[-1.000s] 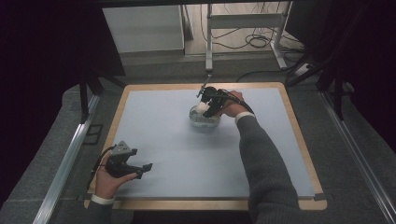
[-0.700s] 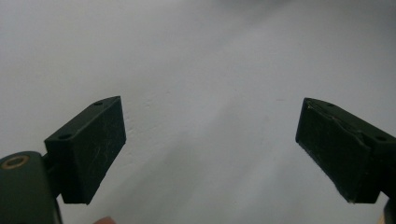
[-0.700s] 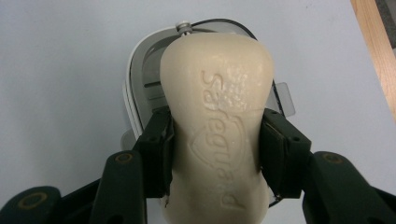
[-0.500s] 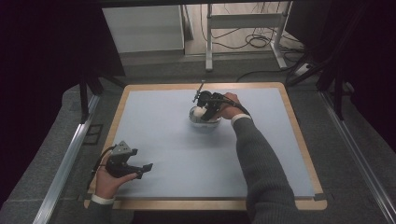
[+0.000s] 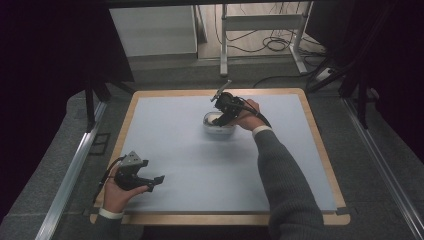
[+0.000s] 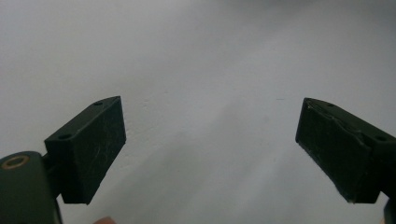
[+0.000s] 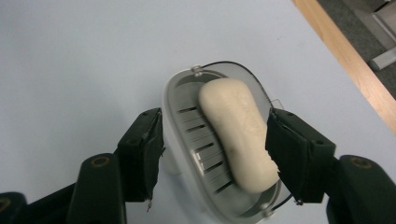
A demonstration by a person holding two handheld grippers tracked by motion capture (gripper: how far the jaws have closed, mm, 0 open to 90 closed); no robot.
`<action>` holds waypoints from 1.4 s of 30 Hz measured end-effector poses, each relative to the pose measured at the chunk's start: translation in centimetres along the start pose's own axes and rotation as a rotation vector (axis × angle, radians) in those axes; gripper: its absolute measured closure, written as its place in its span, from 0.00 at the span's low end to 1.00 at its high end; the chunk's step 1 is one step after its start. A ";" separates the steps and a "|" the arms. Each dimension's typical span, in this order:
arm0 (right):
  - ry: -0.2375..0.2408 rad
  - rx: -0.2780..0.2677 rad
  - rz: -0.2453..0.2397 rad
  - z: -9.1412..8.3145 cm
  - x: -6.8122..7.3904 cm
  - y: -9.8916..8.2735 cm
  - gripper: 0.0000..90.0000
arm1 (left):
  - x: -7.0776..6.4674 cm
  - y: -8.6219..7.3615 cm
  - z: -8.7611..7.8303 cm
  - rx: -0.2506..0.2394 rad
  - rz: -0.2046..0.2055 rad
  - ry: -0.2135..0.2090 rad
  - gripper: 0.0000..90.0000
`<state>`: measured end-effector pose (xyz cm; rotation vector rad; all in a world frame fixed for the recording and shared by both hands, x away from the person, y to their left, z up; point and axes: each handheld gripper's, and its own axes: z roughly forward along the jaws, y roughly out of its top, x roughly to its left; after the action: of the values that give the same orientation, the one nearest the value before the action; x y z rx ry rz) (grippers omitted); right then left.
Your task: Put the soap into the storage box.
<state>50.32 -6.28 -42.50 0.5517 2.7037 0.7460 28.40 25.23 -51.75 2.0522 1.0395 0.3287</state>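
A cream bar of soap (image 7: 238, 130) lies lengthwise on the slatted floor of a grey oval soap dish (image 7: 175, 93). That dish (image 5: 218, 131) stands at the far middle of the pale blue mat. My right gripper (image 7: 215, 119) points down over it. Its jaws have just been opening: one pad stands outside the dish's wall, the other beside the soap's edge, and neither presses. My right gripper (image 5: 222, 117) is held from the right by a hand in a grey sleeve. My left gripper (image 5: 154, 182) rests low at the near left, open (image 6: 210, 126), with bare mat between its pads.
The blue mat (image 5: 200, 165) lies on a board with a wooden border (image 5: 320, 150), which passes close to the dish in the right gripper view (image 7: 345, 60). Metal rails run along both sides of the table; table legs and cables stand beyond the far edge.
The right hand has shifted slightly to the right over the dish. The left hand and its gripper have stayed where they were.
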 end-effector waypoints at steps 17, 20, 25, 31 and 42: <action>-0.040 -0.131 0.146 -3.9 1.8 -7.3 0.36 | 0.0 0.0 -0.3 -0.008 -0.006 0.007 0.10; -0.044 -0.144 0.163 -4.4 2.1 -8.4 0.35 | 0.0 0.0 -0.3 -0.009 -0.007 0.010 0.10; -0.054 -0.179 0.199 -5.4 3.2 -11.7 0.34 | 0.0 0.0 -0.3 -0.009 -0.005 0.013 0.10; -0.062 -0.186 0.253 -5.6 4.5 -15.1 0.34 | -0.1 -0.1 -0.3 -0.006 -0.005 0.014 0.10; -0.084 -0.210 0.329 -6.5 5.2 -19.9 0.33 | -0.1 -0.1 -0.2 -0.002 -0.005 0.019 0.10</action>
<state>37.63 -22.62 -48.66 0.9637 2.4458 1.0479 28.21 25.27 -51.65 2.0477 1.0552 0.3475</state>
